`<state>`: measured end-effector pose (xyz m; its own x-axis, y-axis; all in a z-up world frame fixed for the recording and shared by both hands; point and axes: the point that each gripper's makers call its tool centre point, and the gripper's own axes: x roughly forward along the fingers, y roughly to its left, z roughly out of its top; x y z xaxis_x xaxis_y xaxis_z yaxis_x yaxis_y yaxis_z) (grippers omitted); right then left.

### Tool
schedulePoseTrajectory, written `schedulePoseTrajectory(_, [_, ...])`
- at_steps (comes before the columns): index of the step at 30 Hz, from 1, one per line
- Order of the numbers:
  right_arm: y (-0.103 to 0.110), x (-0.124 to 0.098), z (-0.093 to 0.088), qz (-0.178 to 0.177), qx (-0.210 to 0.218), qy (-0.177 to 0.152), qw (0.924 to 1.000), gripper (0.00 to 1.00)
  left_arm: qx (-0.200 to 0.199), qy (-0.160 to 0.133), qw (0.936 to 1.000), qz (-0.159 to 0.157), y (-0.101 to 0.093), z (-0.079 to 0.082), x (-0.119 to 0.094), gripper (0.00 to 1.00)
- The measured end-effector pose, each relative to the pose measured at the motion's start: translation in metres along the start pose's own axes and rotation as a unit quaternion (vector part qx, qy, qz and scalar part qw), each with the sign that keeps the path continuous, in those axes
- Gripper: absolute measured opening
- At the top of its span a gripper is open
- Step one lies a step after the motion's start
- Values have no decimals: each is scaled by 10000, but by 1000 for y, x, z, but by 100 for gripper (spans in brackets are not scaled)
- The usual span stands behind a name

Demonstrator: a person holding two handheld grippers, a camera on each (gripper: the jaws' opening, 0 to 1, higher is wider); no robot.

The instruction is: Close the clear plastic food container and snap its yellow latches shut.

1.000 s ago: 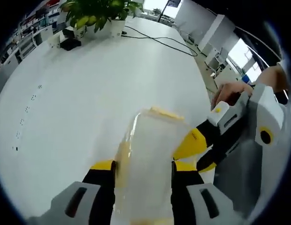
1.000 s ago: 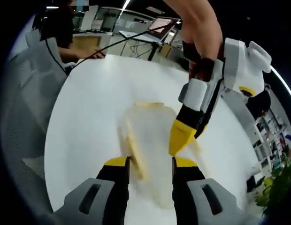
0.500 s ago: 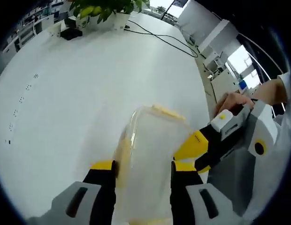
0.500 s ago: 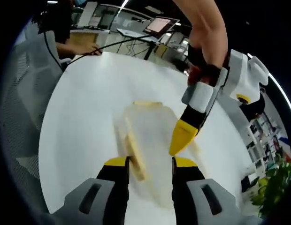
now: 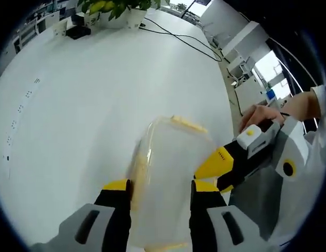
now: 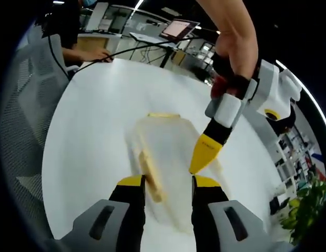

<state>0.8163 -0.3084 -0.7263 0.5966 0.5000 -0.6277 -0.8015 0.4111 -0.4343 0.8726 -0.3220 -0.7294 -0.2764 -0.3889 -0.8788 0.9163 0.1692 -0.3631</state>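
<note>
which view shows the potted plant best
The left gripper view: the potted plant stands at the table's far end, leaves and white pot visible, cut by the top edge. The right gripper view catches just some green leaves at its right edge.

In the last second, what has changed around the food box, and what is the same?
Little changed. In the right gripper view, the left hand-held gripper tilted more upright, its yellow tip staying on the box. The right hand-held gripper stays against the box's side. The box sits where it was on the white table.
</note>
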Motion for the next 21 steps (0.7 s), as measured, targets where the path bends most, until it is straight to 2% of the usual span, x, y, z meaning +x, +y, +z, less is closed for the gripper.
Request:
schedulePoseTrajectory(2, [1, -2, 9, 7, -113, -108, 9999, 28, -145, -16, 9999, -87, -2, -1, 0, 37])
schedulePoseTrajectory(13, [3, -2, 4, 5, -128, -100, 9999, 28, -100, -15, 9998, -151, -6, -2, -1, 37])
schedulePoseTrajectory(17, [4, -1, 4, 14, -177, -61, 9998, 29, -77, -82, 9999, -80, -8, -3, -3, 38])
schedulePoseTrajectory(21, [4, -3, 4, 41, -338, -111, 9994, 31, 45, -377, 9990, 234, -9, -2, -7, 39])
